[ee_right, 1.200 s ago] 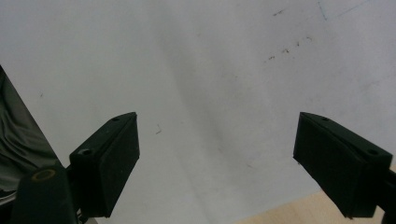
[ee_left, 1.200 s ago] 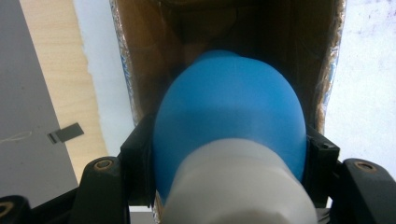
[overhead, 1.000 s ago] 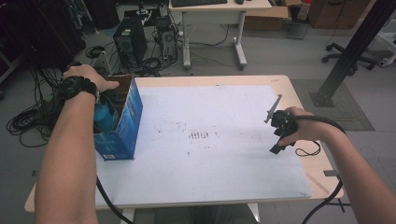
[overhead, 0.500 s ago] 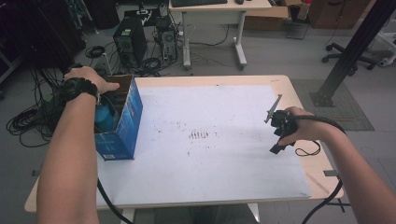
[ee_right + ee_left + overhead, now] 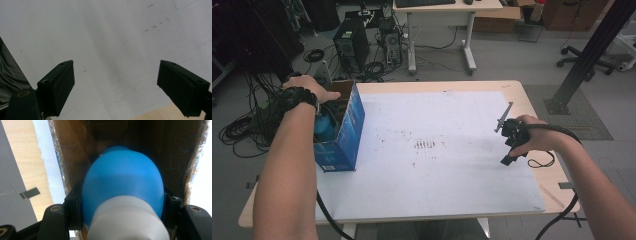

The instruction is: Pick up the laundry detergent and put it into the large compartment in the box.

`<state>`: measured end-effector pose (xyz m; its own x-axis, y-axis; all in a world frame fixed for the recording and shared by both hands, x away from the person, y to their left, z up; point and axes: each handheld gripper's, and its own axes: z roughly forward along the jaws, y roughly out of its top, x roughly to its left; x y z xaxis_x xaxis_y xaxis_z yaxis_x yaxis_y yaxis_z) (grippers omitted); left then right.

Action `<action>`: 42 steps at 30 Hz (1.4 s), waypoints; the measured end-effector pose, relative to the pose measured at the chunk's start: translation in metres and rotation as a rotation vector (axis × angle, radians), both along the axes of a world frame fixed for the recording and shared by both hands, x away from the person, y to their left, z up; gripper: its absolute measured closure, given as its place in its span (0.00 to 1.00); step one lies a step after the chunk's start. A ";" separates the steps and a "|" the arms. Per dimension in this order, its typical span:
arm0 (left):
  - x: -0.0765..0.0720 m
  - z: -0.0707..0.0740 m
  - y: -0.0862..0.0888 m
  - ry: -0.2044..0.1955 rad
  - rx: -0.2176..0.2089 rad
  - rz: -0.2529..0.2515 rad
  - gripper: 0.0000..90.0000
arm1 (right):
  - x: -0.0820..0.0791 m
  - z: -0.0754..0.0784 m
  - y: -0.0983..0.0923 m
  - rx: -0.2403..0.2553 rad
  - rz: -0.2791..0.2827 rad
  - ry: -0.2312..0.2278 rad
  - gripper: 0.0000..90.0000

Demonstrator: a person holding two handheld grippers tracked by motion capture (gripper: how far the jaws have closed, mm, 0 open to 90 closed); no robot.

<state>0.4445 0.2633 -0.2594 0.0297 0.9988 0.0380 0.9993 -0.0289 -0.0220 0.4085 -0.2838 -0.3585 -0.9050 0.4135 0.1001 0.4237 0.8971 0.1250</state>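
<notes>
Nothing has moved: my left tongs (image 5: 120,220) still grip the blue bulb (image 5: 122,187) inside the box (image 5: 343,131); right tongs (image 5: 122,87) idle open beside it.

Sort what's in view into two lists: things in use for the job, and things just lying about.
In use:
- left gripper, shut on the blue bulb
- blue box, where the bulb sits
- right gripper, open over the white sheet

Lying about:
- computer towers on the floor
- cables
- far desk
- office chair

Overhead table (image 5: 437,200) view; two close gripper views
</notes>
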 end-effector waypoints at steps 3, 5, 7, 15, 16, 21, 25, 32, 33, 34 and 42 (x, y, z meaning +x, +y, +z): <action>0.000 -0.003 0.000 0.002 -0.002 0.000 0.42 | 0.000 0.000 0.000 0.001 0.000 -0.001 0.16; 0.000 -0.004 0.000 0.003 -0.004 0.001 0.42 | 0.000 0.000 0.000 0.001 -0.001 -0.001 0.16; 0.001 -0.005 0.001 0.003 -0.007 0.001 0.42 | 0.000 0.000 0.000 0.001 0.000 -0.001 0.16; 0.001 -0.009 0.001 0.001 -0.007 -0.004 0.42 | -0.001 -0.002 0.000 -0.001 -0.002 0.003 0.16; 0.001 -0.009 0.001 0.001 -0.007 -0.004 0.42 | -0.001 -0.002 0.000 -0.001 -0.002 0.003 0.16; 0.001 -0.011 0.000 0.002 -0.007 -0.008 0.42 | -0.001 -0.002 0.000 0.000 -0.003 0.003 0.16; 0.002 -0.015 -0.001 0.009 -0.009 -0.010 0.42 | -0.001 -0.002 -0.001 0.000 -0.004 0.004 0.16; 0.003 -0.018 0.000 0.011 -0.007 -0.010 0.42 | -0.001 -0.002 -0.001 -0.003 -0.007 0.005 0.16; 0.003 -0.019 0.000 0.012 -0.007 -0.009 0.42 | -0.001 -0.002 -0.001 -0.003 -0.007 0.006 0.16; 0.003 -0.019 0.001 0.012 -0.008 -0.009 0.42 | -0.001 -0.003 -0.001 -0.002 -0.007 0.006 0.16; 0.003 -0.020 0.000 0.011 -0.007 -0.009 0.42 | 0.000 -0.004 0.001 -0.004 -0.003 0.009 0.16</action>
